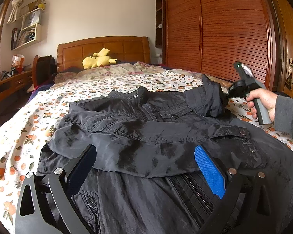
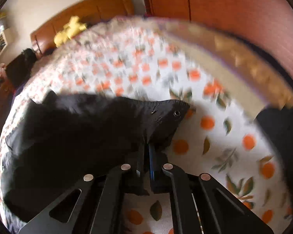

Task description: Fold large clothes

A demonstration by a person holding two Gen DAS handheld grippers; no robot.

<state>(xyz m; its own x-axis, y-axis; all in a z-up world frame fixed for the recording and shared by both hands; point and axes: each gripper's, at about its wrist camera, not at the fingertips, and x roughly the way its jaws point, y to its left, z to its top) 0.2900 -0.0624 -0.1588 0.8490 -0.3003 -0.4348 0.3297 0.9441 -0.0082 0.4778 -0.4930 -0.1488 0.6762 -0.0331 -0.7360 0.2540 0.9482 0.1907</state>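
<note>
A large black jacket (image 1: 146,128) lies spread front-up on the orange-patterned bed sheet (image 1: 29,128), its zip and snap buttons showing. My left gripper (image 1: 148,165) is open wide just above the jacket's lower part, one blue pad (image 1: 209,171) facing inward, with nothing pinched. On the right, a hand (image 1: 263,101) holds my right gripper (image 1: 225,100), whose tips are buried in the raised sleeve (image 1: 205,99). In the right wrist view, the right gripper (image 2: 147,143) is shut on the sleeve cuff (image 2: 166,117), which has a snap near its edge. The jacket (image 2: 78,136) spreads to the left.
A yellow plush toy (image 1: 98,59) lies by the wooden headboard (image 1: 103,48). A slatted wooden wardrobe (image 1: 224,29) stands close along the bed's right side. A desk (image 1: 9,81), chair (image 1: 43,70) and wall shelves (image 1: 29,29) are at the left.
</note>
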